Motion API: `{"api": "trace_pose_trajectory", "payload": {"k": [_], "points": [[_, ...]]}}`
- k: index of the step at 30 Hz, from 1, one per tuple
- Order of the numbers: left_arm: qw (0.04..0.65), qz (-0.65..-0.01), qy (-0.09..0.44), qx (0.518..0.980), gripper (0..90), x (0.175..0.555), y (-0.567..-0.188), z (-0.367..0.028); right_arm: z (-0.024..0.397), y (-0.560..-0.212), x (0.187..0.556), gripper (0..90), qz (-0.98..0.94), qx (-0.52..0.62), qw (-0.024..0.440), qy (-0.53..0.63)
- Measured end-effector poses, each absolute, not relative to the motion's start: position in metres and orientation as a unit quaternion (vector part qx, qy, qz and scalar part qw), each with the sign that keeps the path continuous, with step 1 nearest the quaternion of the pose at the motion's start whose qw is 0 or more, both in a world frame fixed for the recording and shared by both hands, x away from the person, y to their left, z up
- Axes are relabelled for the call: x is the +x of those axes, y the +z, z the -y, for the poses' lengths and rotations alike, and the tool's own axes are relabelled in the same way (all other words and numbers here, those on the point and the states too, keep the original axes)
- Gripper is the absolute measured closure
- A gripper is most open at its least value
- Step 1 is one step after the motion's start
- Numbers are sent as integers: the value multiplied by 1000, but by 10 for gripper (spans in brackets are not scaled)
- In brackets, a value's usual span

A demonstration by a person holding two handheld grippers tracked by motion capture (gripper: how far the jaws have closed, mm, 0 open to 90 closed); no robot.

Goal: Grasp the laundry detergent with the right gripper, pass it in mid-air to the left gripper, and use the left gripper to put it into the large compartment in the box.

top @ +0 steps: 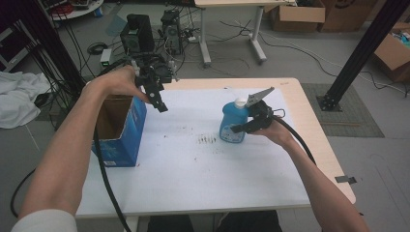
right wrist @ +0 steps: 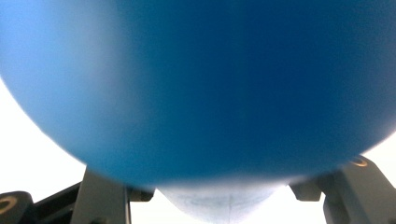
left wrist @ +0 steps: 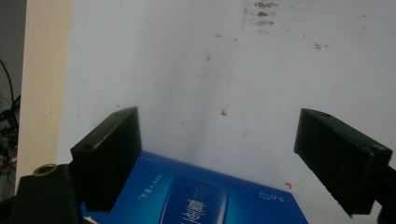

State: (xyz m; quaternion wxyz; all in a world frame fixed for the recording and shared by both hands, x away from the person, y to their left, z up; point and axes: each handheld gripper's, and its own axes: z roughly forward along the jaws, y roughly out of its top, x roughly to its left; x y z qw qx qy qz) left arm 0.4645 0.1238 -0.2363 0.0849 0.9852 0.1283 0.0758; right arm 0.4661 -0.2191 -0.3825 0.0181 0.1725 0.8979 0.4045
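a blurred blue bottle [right wrist: 201, 84] sits very close, its pale end low at centre; black gripper parts flank it along the bottom edge.

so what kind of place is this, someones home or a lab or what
Most likely a lab or workshop, not a home: desktop computer towers with tangled cables on a bare grey floor, cardboard boxes stacked behind, and a black metal frame strut beside the work table.

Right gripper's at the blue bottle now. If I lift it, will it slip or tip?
The blue bottle has a rounded, smooth-looking body, so it may slide or twist between the right gripper jaws. It stands upright with its white cap on top; a low, firm hold probably limits tipping.
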Motion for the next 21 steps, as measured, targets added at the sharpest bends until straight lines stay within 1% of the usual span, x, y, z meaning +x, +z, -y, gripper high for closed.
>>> {"api": "trace_pose_trajectory", "payload": {"k": [9,14,19,21], "points": [[85,-131,73,985,156,464,-238,-126,218,-385,468,392,-894,175,11,413],[85,-130,74,985,157,465,-238,-126,218,-385,466,416,-894,164,25,417],[86,-130,74,985,158,464,-238,-126,217,-383,462,449,-895,145,52,418],[87,-131,74,985,158,464,-238,-127,218,-384,462,454,-895,143,53,420]]}}
